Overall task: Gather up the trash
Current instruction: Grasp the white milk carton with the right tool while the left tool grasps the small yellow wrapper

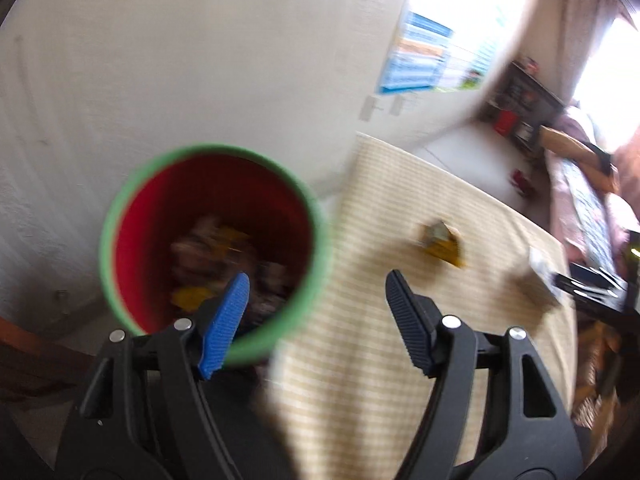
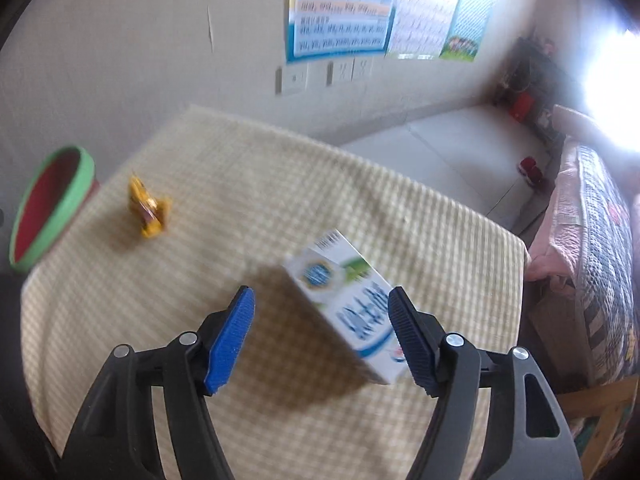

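Wide-open and gripping nothing, the right tool (image 2: 322, 334) is reaching for a milk carton (image 2: 348, 312) lying near on the tabletop (image 2: 240, 208); centring it between the pads should help. Likewise open, the left tool (image 1: 318, 320) is hovering by the bin (image 1: 120, 216).

A table with a yellow checked cloth (image 2: 280, 184) stands against a white plaster wall (image 2: 140, 52). Behind it hangs a blue-bordered paper chart (image 2: 340, 8); right of it, a quilted bed (image 2: 600, 260).
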